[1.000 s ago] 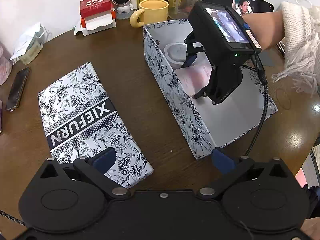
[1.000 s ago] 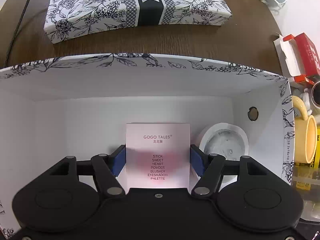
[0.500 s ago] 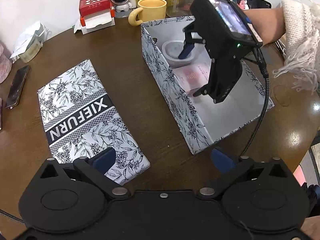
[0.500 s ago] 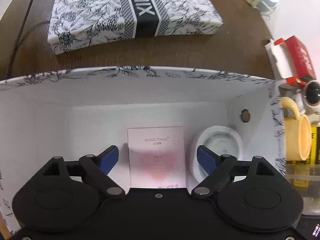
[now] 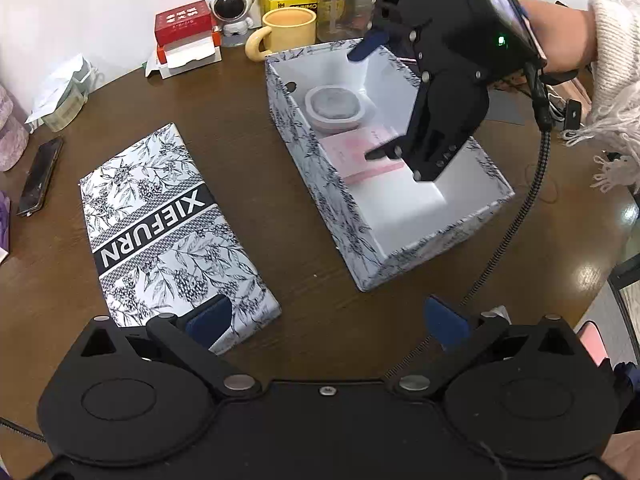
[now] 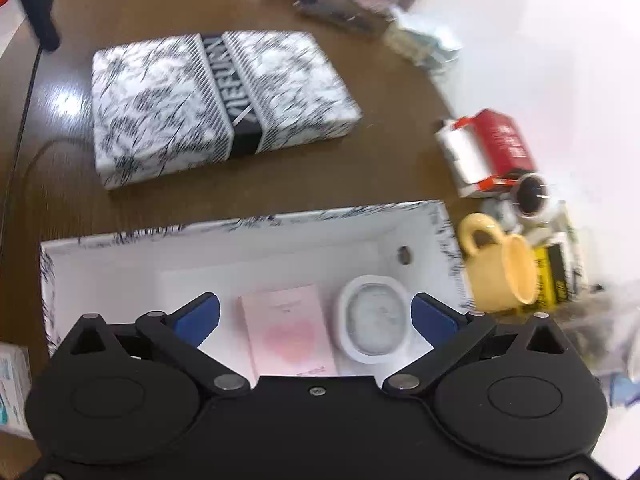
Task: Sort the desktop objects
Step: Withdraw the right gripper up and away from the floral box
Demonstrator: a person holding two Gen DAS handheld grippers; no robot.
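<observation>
Open floral-print box (image 5: 404,256) sits on brown round table (image 5: 256,184), right of centre in left wrist view; its lid (image 5: 168,224), marked XIEFURN, lies flat on the table to the left, well apart from the box. Inside the box: pink palette carton (image 6: 286,330) lying flat on the white floor, w/ a round white container (image 6: 374,322) just beside it toward the far end; in left wrist view the two look touching or nearly so, can't tell which. Right gripper (image 6: 316,314) hangs above the box, fingers spread wide, nothing between them; the carton and container show below in the gap. Right view is motion-blurred, so print on the carton is unreadable. From the left cam, right gripper's body covers part of the carton; a hand (image 5: 560,36) in a cream knit sleeve (image 5: 616,80) holds it. Left gripper (image 5: 326,320) is over the near table edge, jaws apart & empty, its left finger over the lid's near corner. Far side of table: yellow mug (image 5: 286,32), red-white box (image 5: 186,40), small astronaut figure (image 5: 232,4). Dark phone (image 5: 40,176) at far left.
</observation>
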